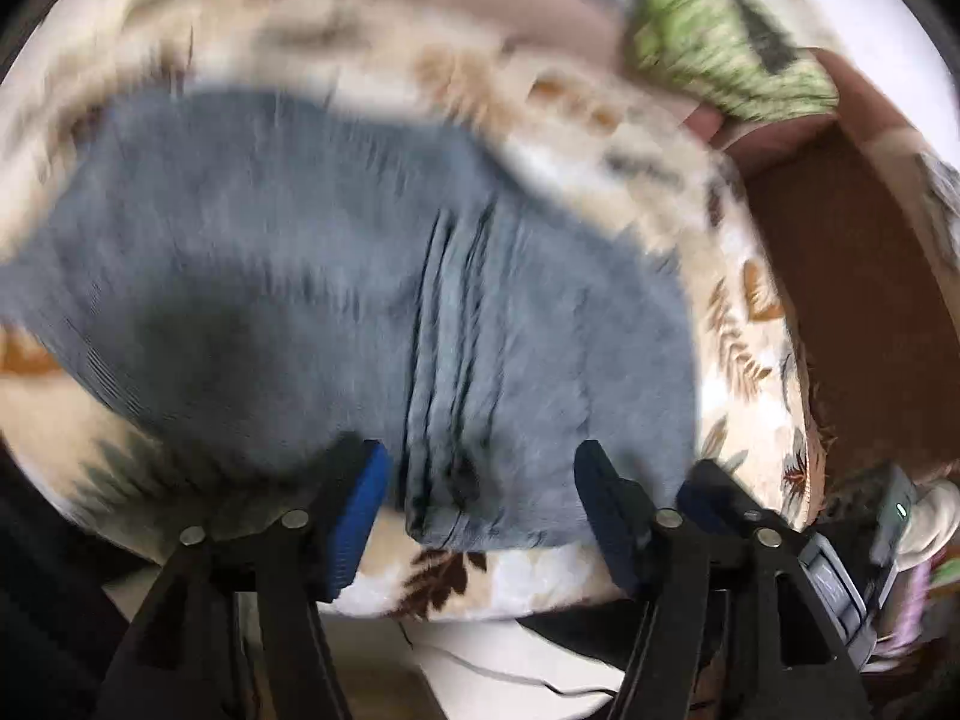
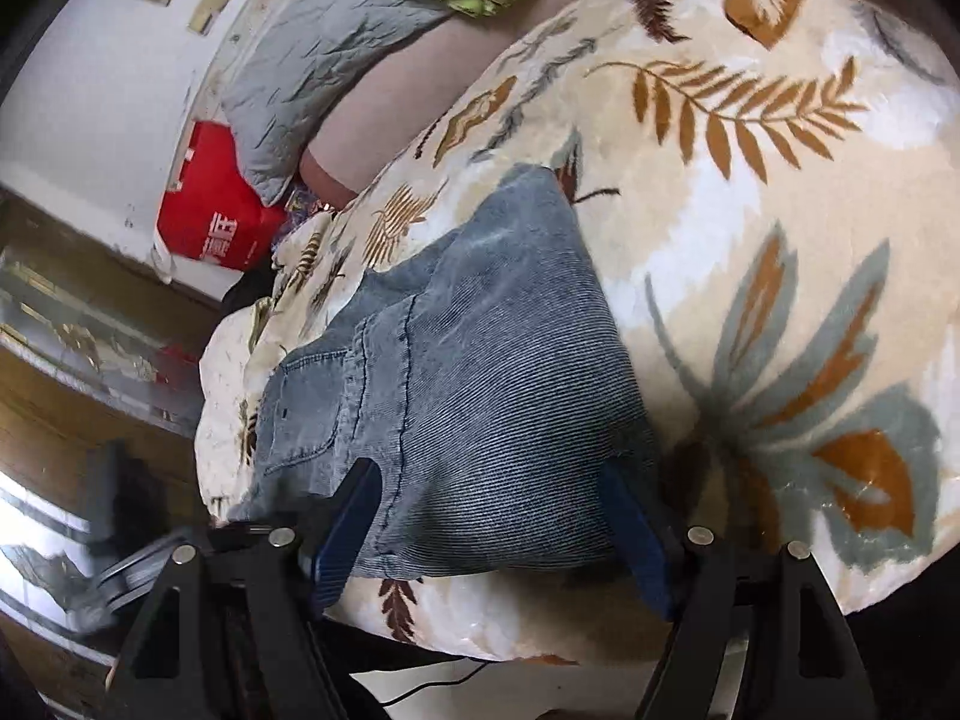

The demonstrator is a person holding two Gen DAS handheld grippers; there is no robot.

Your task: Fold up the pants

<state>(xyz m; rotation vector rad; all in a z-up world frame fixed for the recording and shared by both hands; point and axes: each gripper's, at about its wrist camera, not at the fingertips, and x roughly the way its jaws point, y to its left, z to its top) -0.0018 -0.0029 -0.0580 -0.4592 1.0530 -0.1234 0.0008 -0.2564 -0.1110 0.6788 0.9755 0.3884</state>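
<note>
Blue-grey denim pants (image 1: 336,276) lie folded on a cream blanket with a leaf print (image 1: 738,348). In the left wrist view, which is blurred, my left gripper (image 1: 480,492) is open, its blue pads either side of the pants' near edge with its bunched seam. In the right wrist view the pants (image 2: 480,372) show a back pocket at the left. My right gripper (image 2: 486,516) is open, its fingers straddling the pants' near hem, just above the blanket (image 2: 750,180).
A green patterned cloth (image 1: 720,42) and a grey pillow (image 2: 312,78) lie at the far side of the bed. A red bag (image 2: 210,204) stands by the white wall. A brown wooden frame (image 1: 852,312) runs along the right. The floor lies below the bed's near edge.
</note>
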